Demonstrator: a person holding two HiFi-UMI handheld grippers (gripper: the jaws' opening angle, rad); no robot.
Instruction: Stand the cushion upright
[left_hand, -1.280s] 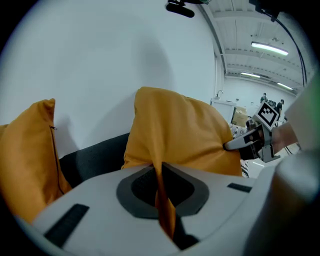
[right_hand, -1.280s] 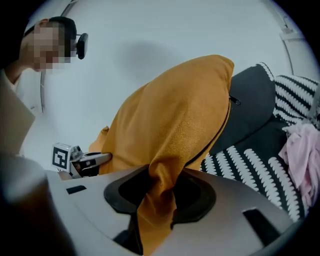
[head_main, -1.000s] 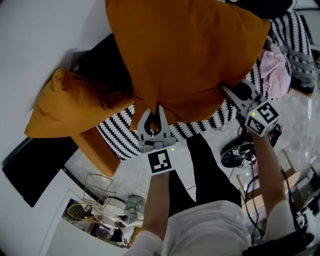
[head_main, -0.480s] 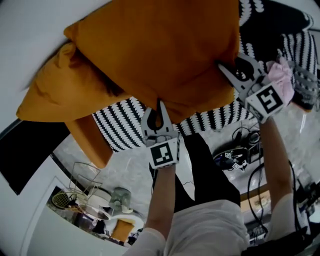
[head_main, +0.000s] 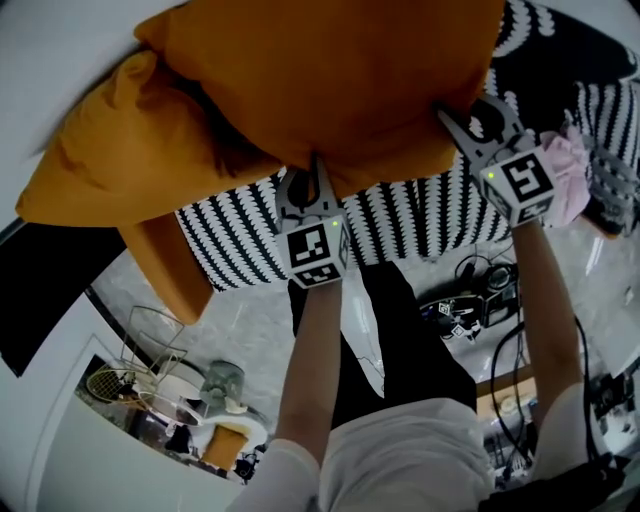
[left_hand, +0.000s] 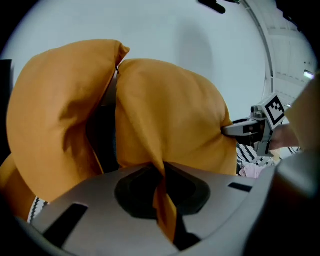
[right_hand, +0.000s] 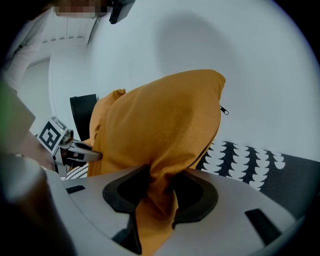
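White wall (left_hand: 150, 30) — pale marbled flr (head_main: 240, 322)

You're in a lived-in home: an orange cushion (head_main: 330, 80) and its twin (head_main: 110, 170) on a black-and-white patterned cover (head_main: 400, 225) by a white wall (head_main: 60, 60), a pink garment (head_main: 570, 190) beside them; wire basket (head_main: 152, 330) and cables (head_main: 505, 345) on the pale floor (head_main: 250, 320).

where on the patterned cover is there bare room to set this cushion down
Bare: the near strip of the black-and-white cover, between the held cushion and the cover's front edge; also the stretch right of that cushion, below the white wall. Crowded: second orange cushion at left, pink cloth at right, cables on the floor.
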